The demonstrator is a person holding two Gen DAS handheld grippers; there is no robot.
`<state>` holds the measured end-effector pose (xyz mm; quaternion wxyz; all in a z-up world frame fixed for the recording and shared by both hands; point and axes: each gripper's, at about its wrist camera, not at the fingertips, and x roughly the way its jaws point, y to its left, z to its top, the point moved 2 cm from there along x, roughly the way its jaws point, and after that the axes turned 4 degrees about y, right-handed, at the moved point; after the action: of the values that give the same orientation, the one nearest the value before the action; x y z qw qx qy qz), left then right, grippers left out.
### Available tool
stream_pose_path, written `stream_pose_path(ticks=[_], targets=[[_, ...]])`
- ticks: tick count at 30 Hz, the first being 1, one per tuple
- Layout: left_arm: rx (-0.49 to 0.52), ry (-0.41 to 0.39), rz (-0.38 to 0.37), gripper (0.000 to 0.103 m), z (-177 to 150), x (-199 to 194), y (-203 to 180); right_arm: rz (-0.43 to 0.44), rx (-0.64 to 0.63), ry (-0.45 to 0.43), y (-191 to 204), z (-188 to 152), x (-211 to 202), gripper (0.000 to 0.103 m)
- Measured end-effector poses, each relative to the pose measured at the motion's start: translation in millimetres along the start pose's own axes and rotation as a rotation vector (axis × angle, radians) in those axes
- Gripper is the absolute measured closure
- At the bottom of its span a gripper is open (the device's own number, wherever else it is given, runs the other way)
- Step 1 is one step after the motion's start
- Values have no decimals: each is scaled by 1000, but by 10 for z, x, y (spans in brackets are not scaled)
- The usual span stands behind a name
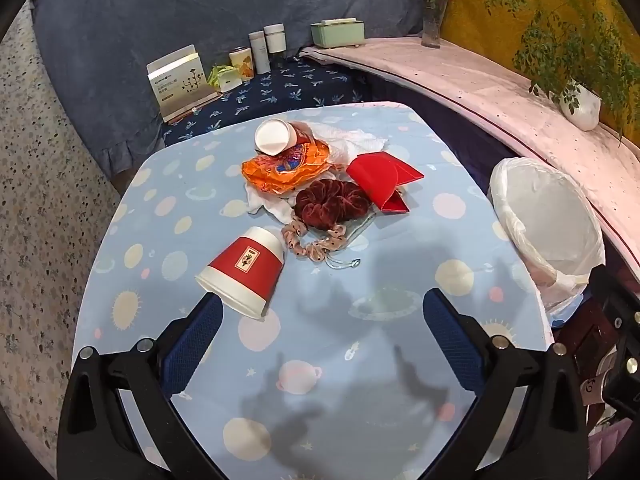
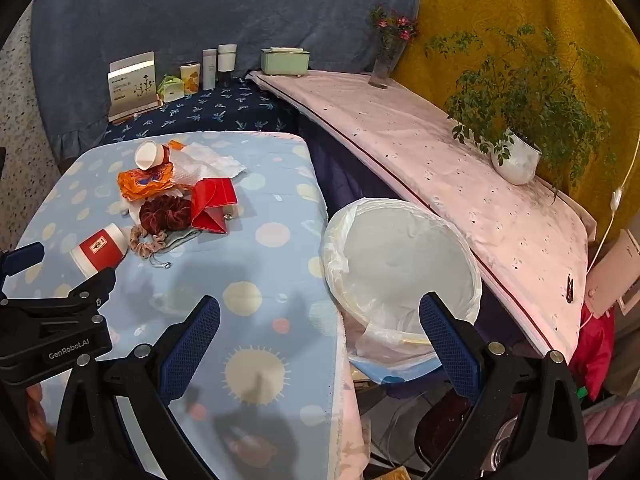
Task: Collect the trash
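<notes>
A red and white paper cup [image 1: 245,271] lies on its side on the blue table [image 1: 320,380], just beyond my left gripper's left finger. My left gripper [image 1: 322,308] is open and empty above the table. Farther back lie an orange wrapper [image 1: 280,170], a second paper cup [image 1: 276,136], crumpled white tissue [image 1: 352,140] and a red folded paper [image 1: 380,180]. A white-lined trash bin [image 1: 548,216] stands off the table's right edge. My right gripper [image 2: 320,312] is open and empty over the gap between table and bin [image 2: 400,264]. The near cup [image 2: 100,248] also shows there.
A dark red scrunchie [image 1: 330,202], a beige dotted scrunchie [image 1: 312,238] and a grey drawstring pouch [image 1: 352,236] lie among the trash. A pink shelf [image 2: 460,152] with a potted plant [image 2: 516,160] and vase [image 2: 384,64] runs behind the bin. Boxes and jars [image 1: 240,64] stand at the back.
</notes>
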<state>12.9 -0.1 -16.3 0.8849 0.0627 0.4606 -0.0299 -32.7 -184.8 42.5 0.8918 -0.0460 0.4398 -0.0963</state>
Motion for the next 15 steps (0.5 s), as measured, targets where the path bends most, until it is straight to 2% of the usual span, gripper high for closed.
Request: stream_pose_path(ticks=[15], targets=[[45, 2, -39, 7, 20, -78, -148, -6, 26, -20, -82, -11, -15, 8]])
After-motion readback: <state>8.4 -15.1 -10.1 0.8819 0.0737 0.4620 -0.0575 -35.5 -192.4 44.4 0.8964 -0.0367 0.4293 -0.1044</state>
